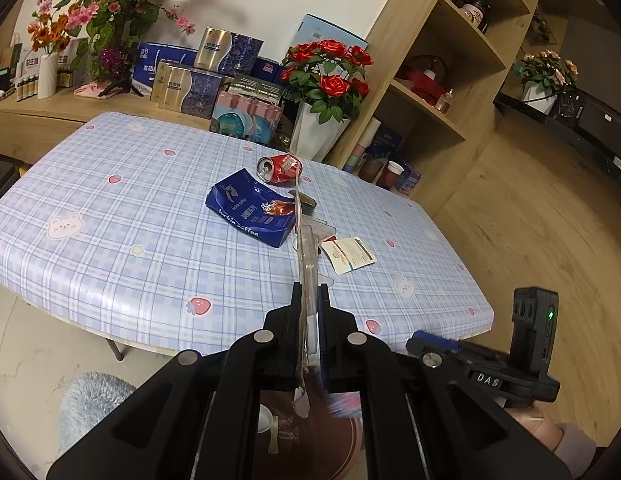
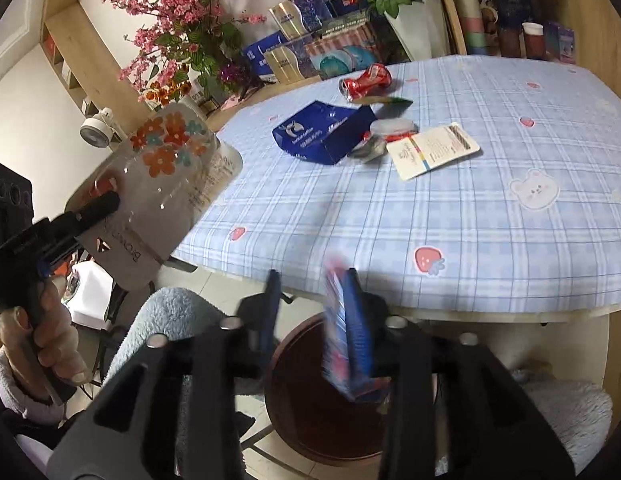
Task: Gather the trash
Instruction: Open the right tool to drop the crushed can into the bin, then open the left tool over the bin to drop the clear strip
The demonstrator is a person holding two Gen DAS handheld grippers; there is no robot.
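Your left gripper (image 1: 310,300) is closed tight on a flat clear plastic package (image 2: 162,184) printed with orange flowers, held just off the near edge of the table (image 1: 110,208), close to the bin but not yet over it. Your right gripper (image 2: 314,304) has its jaws parted, and a small red and blue wrapper (image 2: 342,344) lies blurred against the right finger directly over the dark round bin (image 2: 310,420) on the floor. I cannot tell whether that finger has any hold on it or whether it is dropping free; I judge it to be going into the bin.

So the job looks about part way done. Inside the bin you can make out a few pale scraps in the left wrist view, though they are too dim to name.

Left on the table, grouped toward the far right corner:
- a crushed red can (image 1: 279,168) lying on its side, nearest the far edge
- a blue coffee bag (image 1: 250,212) just in front of the can
- a white printed card (image 2: 432,150) to the right of the bag
- a small clear lid with crumpled foil (image 2: 384,136) between bag and card

Your package likely goes in next, then these four.
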